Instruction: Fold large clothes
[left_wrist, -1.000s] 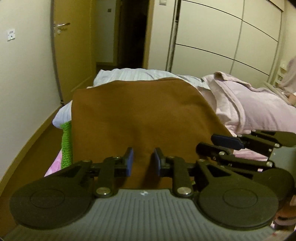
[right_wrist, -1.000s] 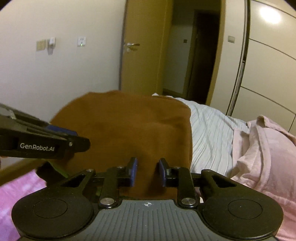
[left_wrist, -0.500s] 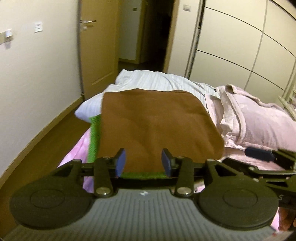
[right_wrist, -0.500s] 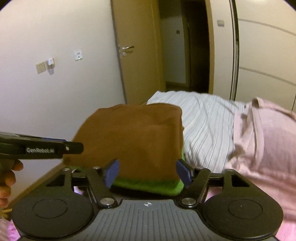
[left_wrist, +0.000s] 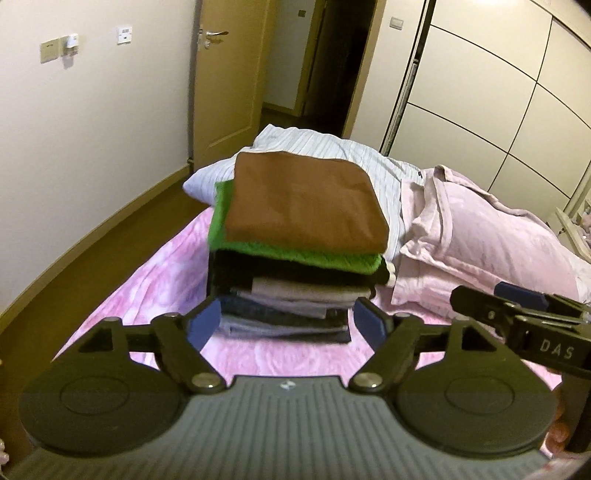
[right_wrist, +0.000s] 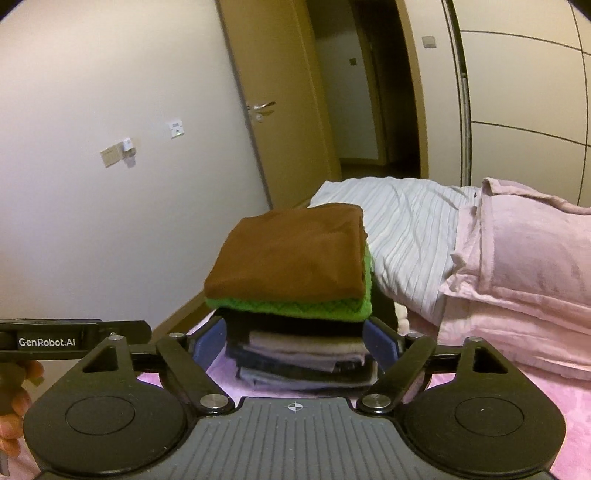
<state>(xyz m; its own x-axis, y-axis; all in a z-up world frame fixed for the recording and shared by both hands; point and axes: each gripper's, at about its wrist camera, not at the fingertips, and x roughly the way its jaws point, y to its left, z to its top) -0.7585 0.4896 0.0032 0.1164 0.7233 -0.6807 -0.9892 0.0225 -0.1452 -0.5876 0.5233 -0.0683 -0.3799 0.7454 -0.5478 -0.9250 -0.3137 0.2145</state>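
Note:
A folded brown garment (left_wrist: 306, 201) (right_wrist: 291, 254) lies on top of a stack of folded clothes on the bed, over a green knit (left_wrist: 306, 258) (right_wrist: 295, 308) and several dark and grey pieces (left_wrist: 291, 310) (right_wrist: 303, 354). My left gripper (left_wrist: 286, 325) is open, drawn back from the stack with nothing between its blue pads. My right gripper (right_wrist: 295, 345) is open too, its fingers apart in front of the stack's lower layers. The right gripper's tip (left_wrist: 517, 306) shows at the right of the left wrist view.
The stack rests on a pink bedspread (left_wrist: 155, 280). A striped pillow (left_wrist: 354, 158) (right_wrist: 410, 221) and a pink pillow (left_wrist: 491, 251) (right_wrist: 524, 273) lie behind and to the right. A wall, a door (left_wrist: 225, 81) and wardrobes stand beyond. A hand (right_wrist: 14, 406) shows at lower left.
Both grippers opened wide, let go of the brown garment and pulled back. The garment now lies flat on the stack, whose lower layers have come into view.

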